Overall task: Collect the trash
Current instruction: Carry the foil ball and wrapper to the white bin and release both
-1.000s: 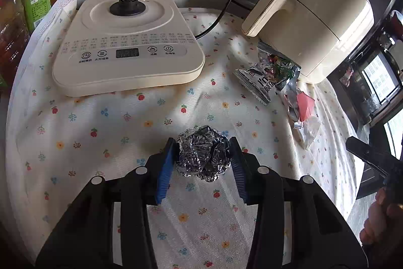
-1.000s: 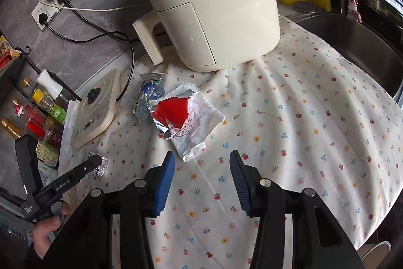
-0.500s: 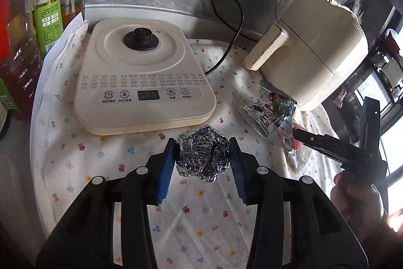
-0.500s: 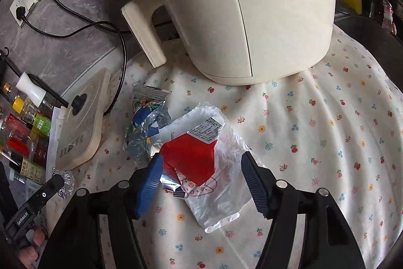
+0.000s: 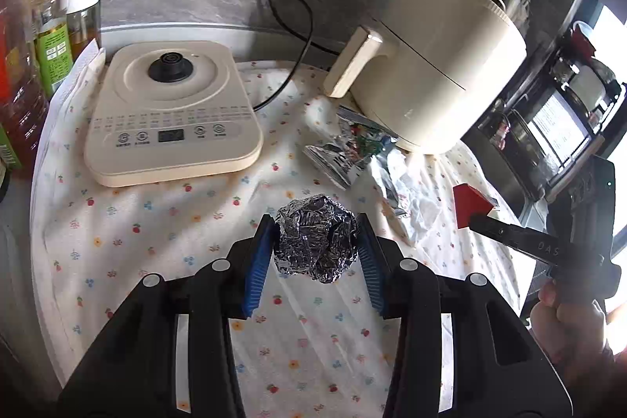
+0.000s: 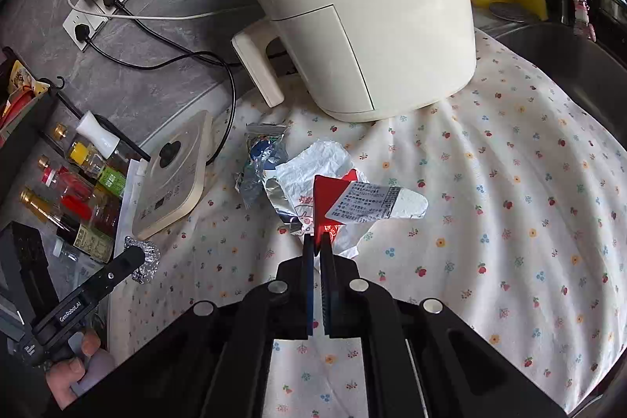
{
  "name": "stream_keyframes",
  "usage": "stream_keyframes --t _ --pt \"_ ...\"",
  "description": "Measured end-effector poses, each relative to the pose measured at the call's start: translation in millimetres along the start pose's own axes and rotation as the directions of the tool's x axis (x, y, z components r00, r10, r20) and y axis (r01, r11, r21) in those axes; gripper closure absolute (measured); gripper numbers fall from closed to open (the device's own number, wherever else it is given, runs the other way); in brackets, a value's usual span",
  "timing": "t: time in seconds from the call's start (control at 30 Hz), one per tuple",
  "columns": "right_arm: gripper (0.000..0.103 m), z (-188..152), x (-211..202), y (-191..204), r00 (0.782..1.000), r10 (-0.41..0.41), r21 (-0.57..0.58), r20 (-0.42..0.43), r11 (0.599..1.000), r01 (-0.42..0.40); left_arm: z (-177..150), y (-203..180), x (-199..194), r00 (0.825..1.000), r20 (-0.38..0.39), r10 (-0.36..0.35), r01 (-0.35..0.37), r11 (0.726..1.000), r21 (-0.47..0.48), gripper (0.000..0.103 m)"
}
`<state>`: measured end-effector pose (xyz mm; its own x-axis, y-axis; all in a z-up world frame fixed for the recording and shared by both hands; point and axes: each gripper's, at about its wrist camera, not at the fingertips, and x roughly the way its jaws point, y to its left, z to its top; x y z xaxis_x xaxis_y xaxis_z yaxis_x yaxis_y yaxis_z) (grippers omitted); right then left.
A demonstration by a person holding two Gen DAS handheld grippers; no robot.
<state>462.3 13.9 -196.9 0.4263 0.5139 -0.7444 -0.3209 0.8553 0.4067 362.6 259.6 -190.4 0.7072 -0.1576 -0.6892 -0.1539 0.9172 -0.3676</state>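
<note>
My left gripper [image 5: 315,245] pinches a crumpled foil ball [image 5: 316,237] between its blue pads, one pad pressed to each side; the ball sits at the fingertips, lifted clear of the flowered cloth [image 5: 164,222] below; ahead and to the left of these tongs lies a cream control base [image 5: 172,116] with a black knob, and ahead to the right stands the cream air fryer [image 5: 435,73]; a silvery snack wrapper [image 5: 345,155] lies on the cloth just in front of the fryer, between it and my fingertips.

My right gripper [image 6: 317,241] is pressed nearly together on the edge of a red and white plastic wrapper [image 6: 337,202]; the wrapper rises from the fingertips, its printed white label sticking out to the right, raised off the cloth [image 6: 509,202]; just beyond the tips, touching the wrapper's far side, lies more crumpled white and silver packaging [image 6: 309,167], and beyond that the snack wrapper [image 6: 260,159] near the fryer's [image 6: 352,6] handle; far to the left of these tongs I see my other tool carrying the foil ball [image 6: 143,259].
</note>
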Motion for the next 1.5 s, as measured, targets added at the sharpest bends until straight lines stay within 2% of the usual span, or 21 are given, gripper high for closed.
stream_keyframes --t 0.23,0.47,0.57,0.7,0.87,1.0,1.27,1.5 --pt "0.099 -31 -62 -46 0.997 -0.057 0.067 0.050 0.996 0.054 -15 -69 20 0.994 -0.054 -0.093 0.098 0.991 0.090 0.061" --pt "0.099 -76 -141 -120 0.978 -0.176 0.192 0.109 0.969 0.153 -44 -170 36 0.968 -0.123 -0.217 0.240 0.946 0.217 0.061" --pt "0.099 -103 -181 -154 0.964 -0.234 0.260 0.124 0.946 0.196 -63 -215 36 0.948 -0.166 -0.271 0.306 0.919 0.247 0.061" --pt "0.099 -146 -232 -196 0.938 -0.319 0.345 0.135 0.902 0.258 -98 -276 33 0.916 -0.234 -0.327 0.389 0.870 0.305 0.061" --pt "0.099 -201 -284 -247 0.911 -0.394 0.460 0.122 0.836 0.300 -146 -342 29 0.874 -0.319 -0.365 0.469 0.806 0.362 0.061" --pt "0.099 -242 -314 -277 0.895 -0.435 0.521 0.101 0.789 0.325 -179 -382 29 0.850 -0.368 -0.377 0.508 0.774 0.379 0.061" --pt "0.099 -304 -358 -319 0.875 -0.482 0.575 0.051 0.731 0.369 -241 -436 34 0.811 -0.430 -0.396 0.558 0.745 0.366 0.061" --pt "0.098 -338 -370 -344 0.870 -0.492 0.548 -0.009 0.726 0.416 -288 -457 44 0.789 -0.451 -0.417 0.575 0.760 0.303 0.061"
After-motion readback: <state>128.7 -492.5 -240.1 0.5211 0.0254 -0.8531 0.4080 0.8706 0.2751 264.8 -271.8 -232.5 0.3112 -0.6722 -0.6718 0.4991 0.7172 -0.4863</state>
